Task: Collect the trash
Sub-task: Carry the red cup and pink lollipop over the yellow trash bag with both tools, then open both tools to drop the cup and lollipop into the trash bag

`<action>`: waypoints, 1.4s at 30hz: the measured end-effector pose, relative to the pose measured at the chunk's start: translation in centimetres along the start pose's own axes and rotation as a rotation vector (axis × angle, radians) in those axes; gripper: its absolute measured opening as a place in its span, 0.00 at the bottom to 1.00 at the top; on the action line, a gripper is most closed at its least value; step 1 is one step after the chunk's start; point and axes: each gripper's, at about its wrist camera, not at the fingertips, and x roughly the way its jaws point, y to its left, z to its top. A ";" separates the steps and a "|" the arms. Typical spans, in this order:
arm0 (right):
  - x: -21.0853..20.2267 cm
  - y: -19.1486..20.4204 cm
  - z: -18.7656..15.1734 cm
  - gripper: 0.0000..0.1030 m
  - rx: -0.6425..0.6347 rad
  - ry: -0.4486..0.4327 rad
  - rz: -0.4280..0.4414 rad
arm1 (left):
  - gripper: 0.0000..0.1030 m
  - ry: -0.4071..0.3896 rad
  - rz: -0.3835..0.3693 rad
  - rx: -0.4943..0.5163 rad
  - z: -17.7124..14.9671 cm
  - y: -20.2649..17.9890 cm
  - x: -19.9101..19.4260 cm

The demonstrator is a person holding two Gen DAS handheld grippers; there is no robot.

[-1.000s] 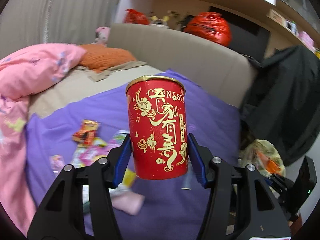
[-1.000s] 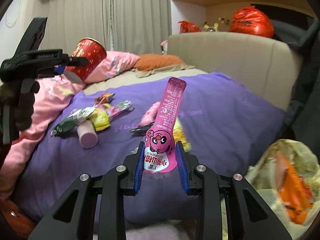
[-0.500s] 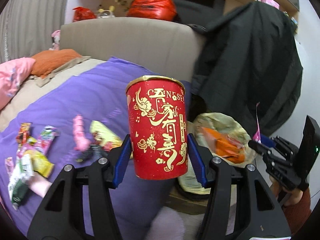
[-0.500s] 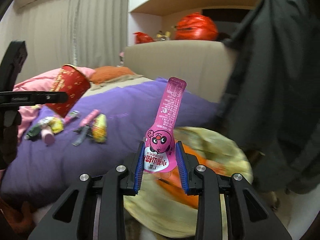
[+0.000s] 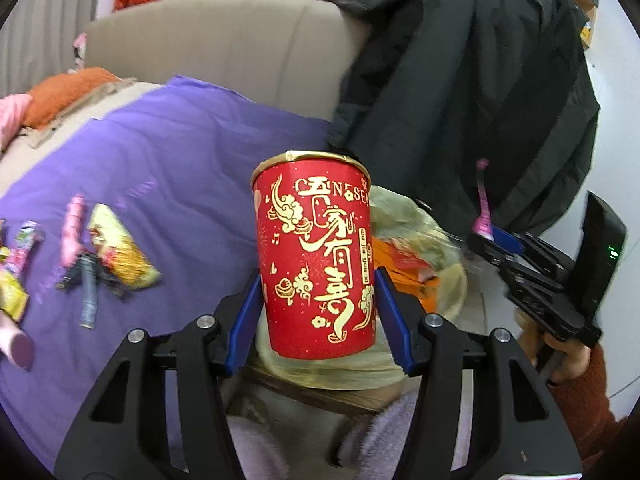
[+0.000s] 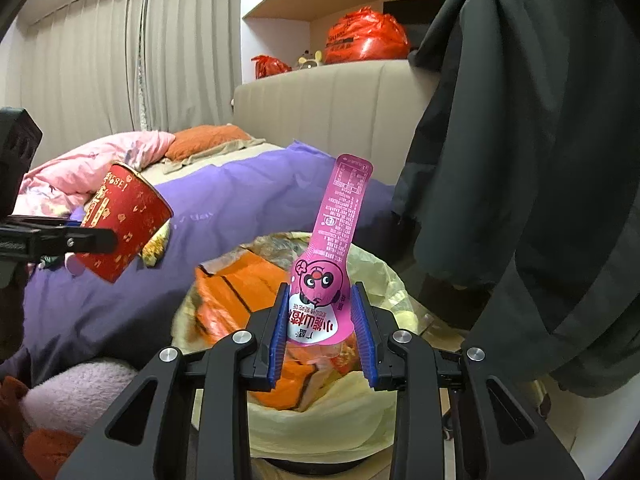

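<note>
I am carrying two pieces of trash toward the lined trash bin [image 6: 360, 412] beside the bed [image 5: 180, 168]. My left hand-held gripper [image 5: 318, 312] is clenching the red cup [image 5: 316, 256] by its lower wall, gold lettering facing me, short of the bin. My right hand-held gripper [image 6: 320, 328] is grasping the pink wrapper [image 6: 332, 256] above the bin's mouth, so I judge dropping it comes next.

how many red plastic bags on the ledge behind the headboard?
2. A large red bag sits on the ledge toward the dark coat; a smaller red bag sits further left, past a small plush toy. The coat may hide more.
</note>
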 end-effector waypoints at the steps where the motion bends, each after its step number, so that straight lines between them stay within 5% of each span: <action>1: 0.3 -0.3 -0.1 0.29 0.003 0.004 0.000 | 0.51 0.006 -0.014 0.005 0.1 -0.4 0.5; 6: 1.0 -1.3 -1.2 0.29 0.062 0.017 -0.002 | 0.51 0.134 -0.097 0.037 1.2 -3.1 6.2; 11: 0.7 -2.0 -2.8 0.29 0.107 0.035 -0.016 | 0.51 0.279 -0.099 0.100 1.5 -4.8 11.9; 16: 0.8 -1.9 -3.2 0.29 0.115 0.055 -0.045 | 0.50 0.330 -0.070 0.173 1.6 -4.2 14.6; 25: 5.4 0.0 -2.8 0.29 0.103 0.129 -0.035 | 0.49 0.303 -0.099 0.247 1.9 -1.5 14.2; 42: 6.5 1.8 -1.9 0.29 0.031 0.180 -0.098 | 0.51 0.246 -0.272 0.138 2.3 0.3 11.9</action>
